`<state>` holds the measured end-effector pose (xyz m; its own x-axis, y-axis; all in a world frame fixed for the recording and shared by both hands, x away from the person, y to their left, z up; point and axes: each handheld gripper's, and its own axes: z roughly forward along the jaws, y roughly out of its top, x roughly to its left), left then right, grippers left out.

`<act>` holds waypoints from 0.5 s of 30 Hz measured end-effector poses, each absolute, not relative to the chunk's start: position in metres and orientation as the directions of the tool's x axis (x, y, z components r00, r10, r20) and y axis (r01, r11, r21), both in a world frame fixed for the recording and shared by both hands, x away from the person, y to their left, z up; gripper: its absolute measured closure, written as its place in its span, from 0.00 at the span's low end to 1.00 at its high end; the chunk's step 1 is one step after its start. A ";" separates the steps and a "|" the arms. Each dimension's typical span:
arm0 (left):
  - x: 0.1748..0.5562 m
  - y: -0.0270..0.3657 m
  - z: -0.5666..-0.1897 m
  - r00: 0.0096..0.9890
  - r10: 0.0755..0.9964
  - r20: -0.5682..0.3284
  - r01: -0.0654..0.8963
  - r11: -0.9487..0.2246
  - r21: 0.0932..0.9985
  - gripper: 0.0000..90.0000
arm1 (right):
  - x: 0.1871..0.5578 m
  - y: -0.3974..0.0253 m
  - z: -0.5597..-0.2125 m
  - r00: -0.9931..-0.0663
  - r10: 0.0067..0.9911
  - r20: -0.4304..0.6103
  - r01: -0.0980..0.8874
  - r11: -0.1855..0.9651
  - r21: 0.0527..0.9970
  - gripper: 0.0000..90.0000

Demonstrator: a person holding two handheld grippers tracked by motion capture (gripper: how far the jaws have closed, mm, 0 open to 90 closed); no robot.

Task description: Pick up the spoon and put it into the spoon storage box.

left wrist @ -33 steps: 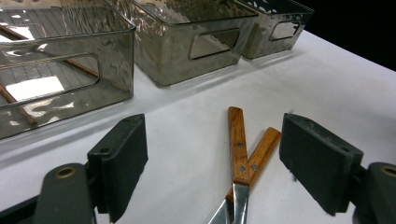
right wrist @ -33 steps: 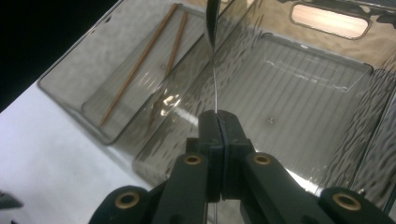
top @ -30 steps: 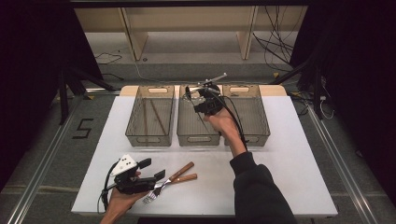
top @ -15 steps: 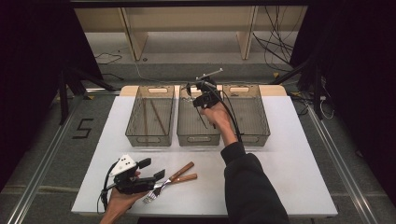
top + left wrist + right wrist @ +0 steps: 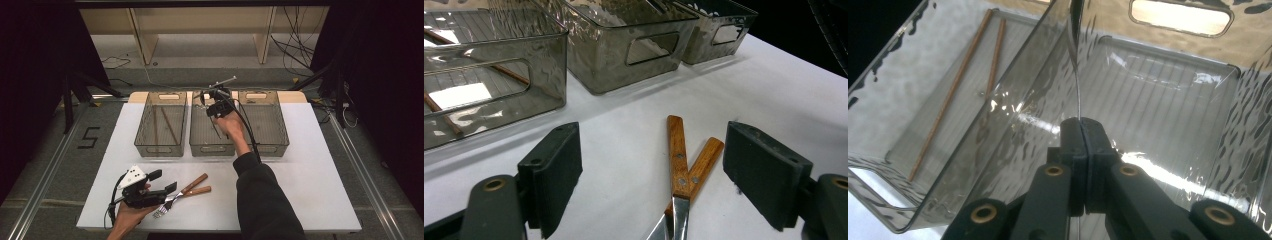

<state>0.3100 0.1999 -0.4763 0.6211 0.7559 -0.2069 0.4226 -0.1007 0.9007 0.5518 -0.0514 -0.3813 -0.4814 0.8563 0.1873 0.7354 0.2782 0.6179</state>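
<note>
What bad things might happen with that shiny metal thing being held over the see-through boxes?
The right gripper pinches the thin, shiny metal utensil by one narrow end, so it might swing or slip out. It hangs near the wall between the left smoky clear plastic bin, holding two brown sticks, and the middle bin, so it could drop into the wrong one.

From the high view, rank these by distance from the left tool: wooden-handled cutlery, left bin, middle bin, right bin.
1. Wooden-handled cutlery, on the table right at the left tool, between its open jaws.
2. Left bin, beyond it.
3. Middle bin, farther right.
4. Right bin, farthest right.
</note>
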 end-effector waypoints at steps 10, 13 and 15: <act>0.310 0.201 -0.476 0.625 0.754 -0.203 0.424 -0.110 0.899 0.26 | 0.553 -0.047 -0.392 -0.476 0.863 0.168 0.740 0.290 0.608 1.00; 0.310 0.200 -0.476 0.624 0.754 -0.204 0.424 -0.108 0.899 0.26 | 0.553 -0.047 -0.396 -0.468 0.866 0.173 0.750 0.287 0.596 1.00; 0.310 0.200 -0.476 0.626 0.754 -0.199 0.424 -0.115 0.898 0.26 | 0.554 -0.048 -0.399 -0.462 0.869 0.178 0.756 0.282 0.591 0.99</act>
